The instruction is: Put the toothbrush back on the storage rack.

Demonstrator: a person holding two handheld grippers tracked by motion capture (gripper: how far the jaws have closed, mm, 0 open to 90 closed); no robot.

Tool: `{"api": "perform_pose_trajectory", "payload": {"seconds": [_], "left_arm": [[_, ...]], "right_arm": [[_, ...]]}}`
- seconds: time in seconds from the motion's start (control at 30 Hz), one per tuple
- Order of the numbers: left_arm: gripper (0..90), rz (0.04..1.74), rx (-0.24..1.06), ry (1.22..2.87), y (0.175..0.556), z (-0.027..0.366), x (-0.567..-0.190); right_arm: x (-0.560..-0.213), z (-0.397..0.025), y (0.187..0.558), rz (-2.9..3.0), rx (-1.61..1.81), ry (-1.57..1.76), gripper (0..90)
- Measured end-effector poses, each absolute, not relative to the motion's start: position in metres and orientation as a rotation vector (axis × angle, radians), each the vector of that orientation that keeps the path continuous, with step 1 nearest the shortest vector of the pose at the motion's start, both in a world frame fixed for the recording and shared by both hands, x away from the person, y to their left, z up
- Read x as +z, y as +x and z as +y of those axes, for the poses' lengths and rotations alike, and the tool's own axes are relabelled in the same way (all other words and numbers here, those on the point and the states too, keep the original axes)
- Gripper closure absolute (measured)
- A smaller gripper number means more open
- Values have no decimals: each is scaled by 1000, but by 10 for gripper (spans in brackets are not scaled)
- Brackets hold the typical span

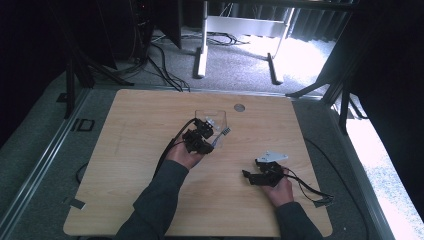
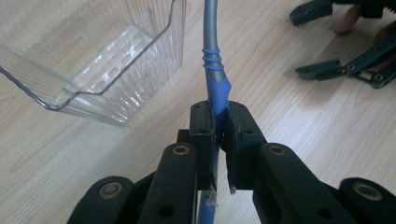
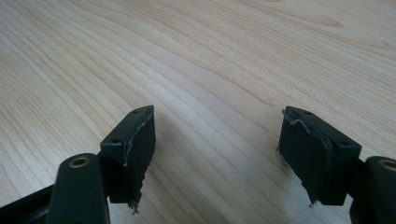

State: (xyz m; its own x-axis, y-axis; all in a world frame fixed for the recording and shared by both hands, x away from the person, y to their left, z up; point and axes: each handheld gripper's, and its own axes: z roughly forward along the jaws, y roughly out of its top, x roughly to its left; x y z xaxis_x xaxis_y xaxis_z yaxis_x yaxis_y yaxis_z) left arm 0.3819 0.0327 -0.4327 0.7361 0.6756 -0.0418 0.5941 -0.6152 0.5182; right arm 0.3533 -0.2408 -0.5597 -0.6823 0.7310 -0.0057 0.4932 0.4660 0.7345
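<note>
Blue-and-grey toothbrush handle (image 2: 214, 70) clamped between jaws of left gripper (image 2: 218, 126), held just beside clear ribbed plastic container (image 2: 112, 70) near centre of wooden table (image 1: 140, 125); brush head (image 1: 225, 131) at container's right edge. Right gripper (image 3: 217, 154): jaws wide apart, nothing between, low over bare wood nr table's right-front area, well apart from container.

Ribbed clear plastic bin (image 2: 100, 65), wood-grain table (image 3: 224, 56)

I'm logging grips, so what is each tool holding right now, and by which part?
The left tool is shut on the toothbrush, gripping its blue handle. The right tool is open and holds nothing.
</note>
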Motion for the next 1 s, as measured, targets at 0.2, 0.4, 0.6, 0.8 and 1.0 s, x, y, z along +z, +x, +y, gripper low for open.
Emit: {"api": "perform_pose_trajectory", "payload": {"seconds": [0.2,0.4,0.6,0.8,1.0], "left_arm": [[825,924,223,2410,381,32,-429],[825,916,239,2383,380,33,-426],[825,924,242,2354,381,36,-423],[825,927,254,2312,381,39,-419],[825,929,264,2276,382,41,-417]], "right_arm": [[-560,-241,353,2399,1048,1041,269],[-560,-241,353,2399,1047,1040,269],[-560,-241,353,2399,1047,1040,269],[-560,-241,353,2399,1046,1039,269],[-560,-241,353,2399,1046,1040,269]]}}
